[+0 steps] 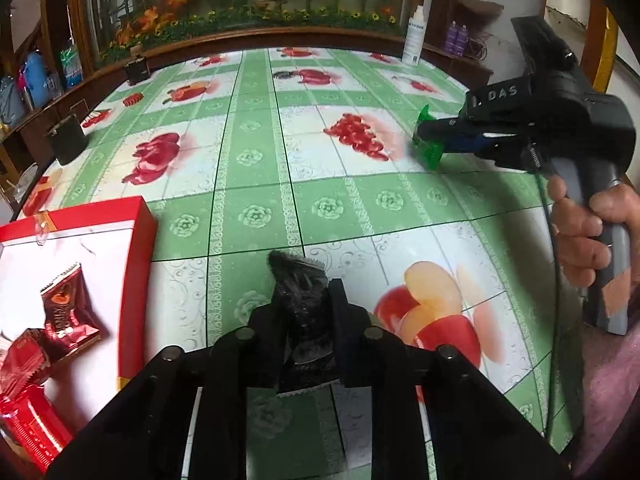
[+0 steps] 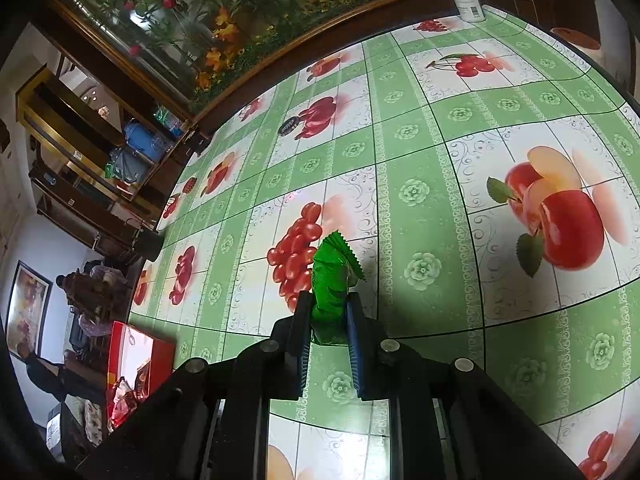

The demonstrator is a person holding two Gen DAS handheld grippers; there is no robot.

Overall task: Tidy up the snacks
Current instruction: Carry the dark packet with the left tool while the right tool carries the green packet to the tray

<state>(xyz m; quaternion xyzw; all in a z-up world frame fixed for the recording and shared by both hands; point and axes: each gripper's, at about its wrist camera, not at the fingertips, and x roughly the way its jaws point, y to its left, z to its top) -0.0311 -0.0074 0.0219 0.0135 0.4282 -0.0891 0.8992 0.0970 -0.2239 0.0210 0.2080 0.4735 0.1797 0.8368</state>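
Clenched on a crinkly black foil snack packet (image 1: pixel 304 304), the left gripper (image 1: pixel 306 312) carries it toward the red-rimmed box (image 1: pixel 140 232), while the right gripper (image 2: pixel 329 320) pinches a green sachet (image 2: pixel 332 280), likely next.

Tablecloth (image 1: pixel 256 184) centre free; red box (image 1: pixel 140 224) blocks left.

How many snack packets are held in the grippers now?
2. A black packet is in the left gripper; a green packet is in the right gripper.
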